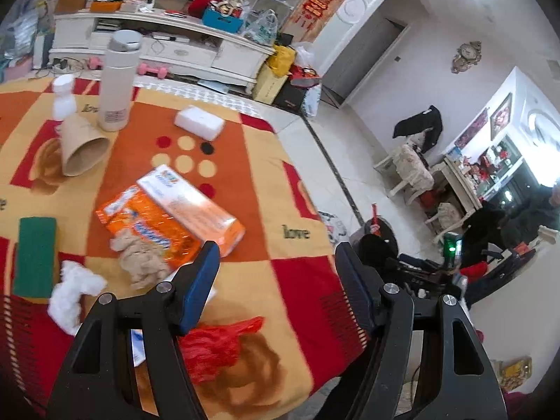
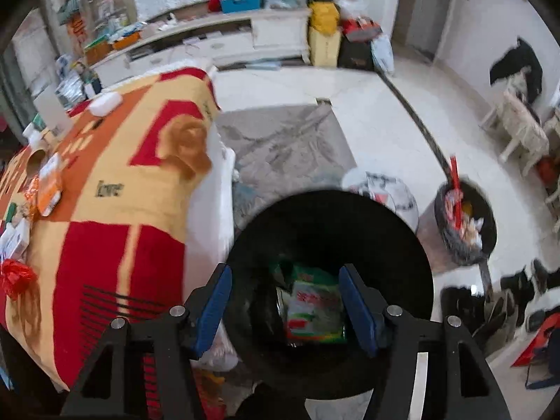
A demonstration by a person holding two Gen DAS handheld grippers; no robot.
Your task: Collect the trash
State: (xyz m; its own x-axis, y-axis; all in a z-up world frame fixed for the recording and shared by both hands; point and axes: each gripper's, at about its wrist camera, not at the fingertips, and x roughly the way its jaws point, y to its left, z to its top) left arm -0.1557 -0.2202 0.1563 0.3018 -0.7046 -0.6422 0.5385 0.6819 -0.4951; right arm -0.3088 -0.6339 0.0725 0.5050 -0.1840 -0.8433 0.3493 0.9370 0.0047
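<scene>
1. Edges first: the tabletop point(image 1: 266, 161), under a red, orange and yellow checked blanket, ends at a rounded right edge in the left wrist view, and past it there's a wide stretch of bare pale floor point(image 1: 353, 161). In the right wrist view the blanket's edge hangs down just left of a black bin point(image 2: 402, 255) standing on the floor, with a grey rug point(image 2: 280, 140) beyond it and lots of open floor to the right.

2. The left gripper point(image 1: 276, 269) hangs over the near right part of the tabletop, jaws wide with nothing between them. A crumpled red plastic bag point(image 1: 213, 346) lies right below its left finger, and a brown paper wad point(image 1: 141, 259) and a white tissue wad point(image 1: 71, 290) sit to the left, near an orange wrapper pack point(image 1: 175, 210).

3. The right gripper point(image 2: 285, 304) is above the mouth of the black bin, jaws apart and not pressing on anything. A green and white packet point(image 2: 316, 311) lies down inside the bin, seen between the jaws but clear of them.

4. Only the left wrist view shows the far stuff: a tall white bottle point(image 1: 117, 84), a tipped paper cup point(image 1: 84, 150), a white block point(image 1: 199, 122) and a green sponge point(image 1: 35, 255). Only the right wrist view shows inside the bin, plus a second bin point(image 2: 465, 224) of rubbish further right.
</scene>
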